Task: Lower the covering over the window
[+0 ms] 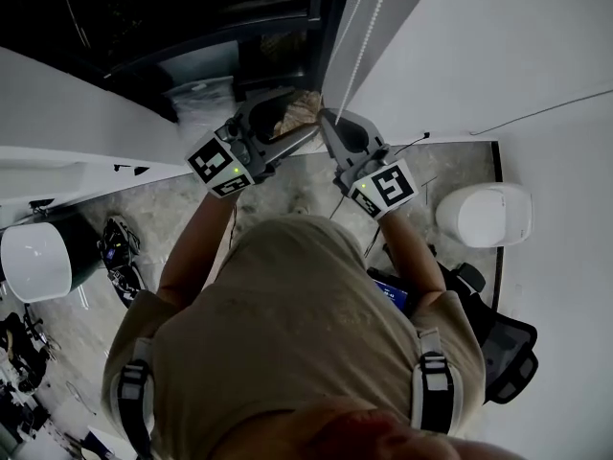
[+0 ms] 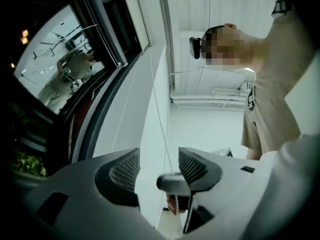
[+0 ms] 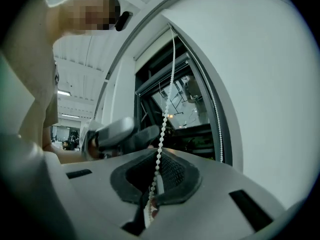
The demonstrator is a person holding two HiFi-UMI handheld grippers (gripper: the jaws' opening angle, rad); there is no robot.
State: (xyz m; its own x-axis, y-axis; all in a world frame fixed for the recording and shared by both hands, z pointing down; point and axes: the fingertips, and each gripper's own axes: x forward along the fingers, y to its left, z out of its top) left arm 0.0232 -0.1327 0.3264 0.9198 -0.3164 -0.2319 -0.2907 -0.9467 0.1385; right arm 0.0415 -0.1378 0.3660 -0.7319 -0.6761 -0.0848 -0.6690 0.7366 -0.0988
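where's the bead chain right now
In the right gripper view the bead chain hangs down the centre in front of the dark window and into the right gripper, whose jaws are shut on it.

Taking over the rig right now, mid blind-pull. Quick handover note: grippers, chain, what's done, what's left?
Right gripper: shut on the bead chain, which runs up to the top of the window.
Left gripper: open; the chain passes between its fingers, not pressed.
Window: the glass in view is uncovered; the covering itself isn't clearly in view.
Done: the chain is gripped by the right.
Left: probably pull down with the right, regrip higher with the left, and repeat hand over hand until the glass is covered.
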